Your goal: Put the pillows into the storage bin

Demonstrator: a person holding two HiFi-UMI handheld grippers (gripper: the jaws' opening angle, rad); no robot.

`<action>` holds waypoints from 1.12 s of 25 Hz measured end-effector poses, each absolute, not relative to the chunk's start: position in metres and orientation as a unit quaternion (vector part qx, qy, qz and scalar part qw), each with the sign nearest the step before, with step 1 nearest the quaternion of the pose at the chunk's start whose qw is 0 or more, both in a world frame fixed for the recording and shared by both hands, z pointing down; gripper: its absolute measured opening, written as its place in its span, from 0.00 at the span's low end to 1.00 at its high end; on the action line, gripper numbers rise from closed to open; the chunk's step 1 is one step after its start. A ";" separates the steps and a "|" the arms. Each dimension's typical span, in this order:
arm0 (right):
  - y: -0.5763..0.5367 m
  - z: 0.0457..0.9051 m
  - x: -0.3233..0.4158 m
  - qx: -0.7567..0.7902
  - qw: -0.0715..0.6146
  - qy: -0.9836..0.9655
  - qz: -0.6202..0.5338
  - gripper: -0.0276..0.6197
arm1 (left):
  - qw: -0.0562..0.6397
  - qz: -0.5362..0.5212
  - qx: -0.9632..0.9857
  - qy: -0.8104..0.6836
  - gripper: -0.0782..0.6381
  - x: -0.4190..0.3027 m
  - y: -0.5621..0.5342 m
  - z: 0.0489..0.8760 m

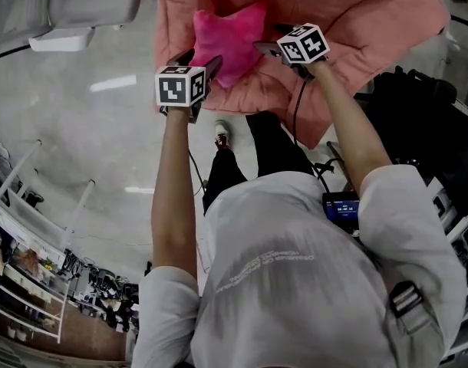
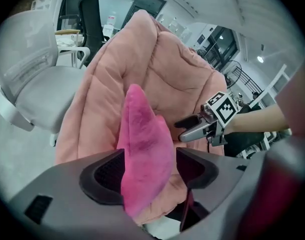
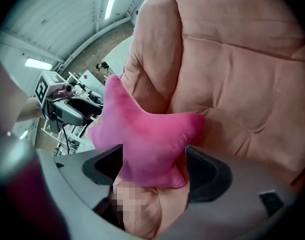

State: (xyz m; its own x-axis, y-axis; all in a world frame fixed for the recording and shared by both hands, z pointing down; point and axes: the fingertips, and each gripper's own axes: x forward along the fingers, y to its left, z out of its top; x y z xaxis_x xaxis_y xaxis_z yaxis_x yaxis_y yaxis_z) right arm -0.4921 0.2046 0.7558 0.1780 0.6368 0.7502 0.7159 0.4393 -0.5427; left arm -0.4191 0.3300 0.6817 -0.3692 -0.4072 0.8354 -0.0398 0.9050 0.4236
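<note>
Here, a fluffy magenta star-shaped pillow [image 1: 226, 41] lies on a salmon quilted cushioned chair [image 1: 357, 21]. The left gripper [image 1: 197, 60] and right gripper [image 1: 274, 41] flank it, fingers [image 2: 105, 176] spread wide, not squeezing.

Grey office chair [image 2: 37, 84] — beside peach padded armchair [image 2: 182, 69].

Print on the person's white shirt [image 1: 265, 271] is too blurred to read.
</note>
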 end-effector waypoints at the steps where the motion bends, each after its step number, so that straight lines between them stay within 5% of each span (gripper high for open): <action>1: 0.208 0.762 -0.492 -0.529 0.561 -0.636 -0.028 0.64 | 0.550 -0.169 0.136 -0.807 0.59 -0.421 0.330 0.688; 14: 0.237 0.805 -0.480 -0.538 0.614 -0.575 0.056 0.64 | 0.578 -0.156 0.124 -0.791 0.55 -0.420 0.336 0.739; 28: 0.229 0.766 -0.466 -0.543 0.609 -0.576 0.040 0.43 | 0.563 -0.124 0.144 -0.804 0.40 -0.408 0.332 0.715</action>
